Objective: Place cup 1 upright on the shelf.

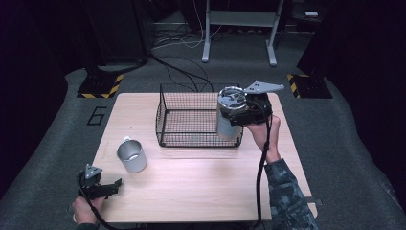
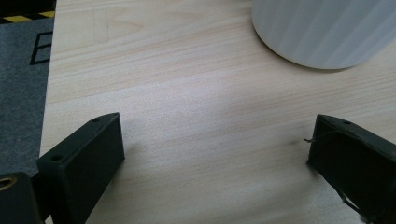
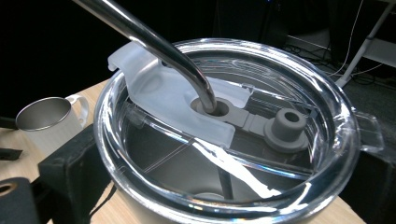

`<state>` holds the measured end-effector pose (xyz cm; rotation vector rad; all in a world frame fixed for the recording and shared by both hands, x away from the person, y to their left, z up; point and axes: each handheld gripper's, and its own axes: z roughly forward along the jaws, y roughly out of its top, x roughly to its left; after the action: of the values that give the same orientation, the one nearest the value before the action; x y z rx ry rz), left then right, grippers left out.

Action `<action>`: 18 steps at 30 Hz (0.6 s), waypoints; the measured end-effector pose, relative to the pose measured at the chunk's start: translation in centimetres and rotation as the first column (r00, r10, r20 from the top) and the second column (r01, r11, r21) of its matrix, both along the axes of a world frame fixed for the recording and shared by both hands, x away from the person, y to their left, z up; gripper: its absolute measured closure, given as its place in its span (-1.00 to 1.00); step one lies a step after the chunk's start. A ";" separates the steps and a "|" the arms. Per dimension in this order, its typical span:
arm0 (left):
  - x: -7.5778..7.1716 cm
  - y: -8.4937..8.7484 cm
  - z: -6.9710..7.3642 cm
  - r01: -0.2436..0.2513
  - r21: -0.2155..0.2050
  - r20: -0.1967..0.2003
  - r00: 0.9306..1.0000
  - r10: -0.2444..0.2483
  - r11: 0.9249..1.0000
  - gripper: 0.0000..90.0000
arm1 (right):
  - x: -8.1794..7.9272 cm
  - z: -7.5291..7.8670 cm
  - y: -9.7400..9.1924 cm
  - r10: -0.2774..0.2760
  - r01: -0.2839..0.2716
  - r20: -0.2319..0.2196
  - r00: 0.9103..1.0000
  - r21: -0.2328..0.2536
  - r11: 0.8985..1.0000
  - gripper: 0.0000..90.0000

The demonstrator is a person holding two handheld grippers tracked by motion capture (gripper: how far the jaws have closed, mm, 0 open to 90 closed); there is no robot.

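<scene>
Two grippers are at work over the wooden table [image 1: 201, 177]. One, the right gripper [image 1: 239, 115], is pressed on a steel tumbler [image 1: 228, 120] and holds it upright in the air, over the near right corner of the black wire basket [image 1: 186, 120]. Its own view looks down on the tumbler's clear lid [image 3: 224, 140], where a metal straw [image 3: 159, 39] goes through a hole in the slider, and a black jaw shows at each side of the cup. Near the table's near left corner the left gripper [image 1: 112, 188] rests low with its jaws spread wide over bare wood, gripping nothing. Just beyond it stands a handled metal mug [image 1: 131, 155], well apart from the basket
</scene>
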<state>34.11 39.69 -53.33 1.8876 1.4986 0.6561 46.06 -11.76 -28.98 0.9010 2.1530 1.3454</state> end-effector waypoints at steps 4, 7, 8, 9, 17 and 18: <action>0.0 0.0 0.0 -0.002 0.002 0.001 1.000 0.002 1.000 -0.93 | 0.4 0.1 0.2 -0.005 0.005 -0.004 1.000 -0.001 1.000 -0.93; 0.0 0.0 0.0 -0.003 0.002 0.001 1.000 0.003 1.000 -0.93 | 1.0 0.2 0.5 -0.009 0.009 -0.011 1.000 0.000 1.000 -0.93; 0.0 0.0 0.0 -0.003 0.002 0.001 1.000 0.003 1.000 -0.93 | 1.0 0.2 0.5 -0.009 0.009 -0.011 1.000 0.000 1.000 -0.93; 0.0 0.0 0.0 -0.002 0.002 0.001 1.000 0.002 1.000 -0.93 | 1.3 0.2 0.6 -0.011 0.011 -0.008 1.000 -0.010 1.000 -0.93; 0.0 0.0 0.0 0.001 0.002 0.000 1.000 -0.001 1.000 -0.93 | 2.5 0.1 0.9 -0.021 0.021 -0.013 1.000 -0.009 1.000 -0.93; 0.0 0.0 0.0 0.001 0.002 0.000 1.000 -0.001 1.000 -0.92 | 2.5 0.1 0.9 -0.021 0.021 -0.013 1.000 -0.009 1.000 -0.93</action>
<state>34.10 39.69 -53.33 1.8899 1.4976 0.6571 48.55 -10.85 -28.91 0.9287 2.1517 1.3219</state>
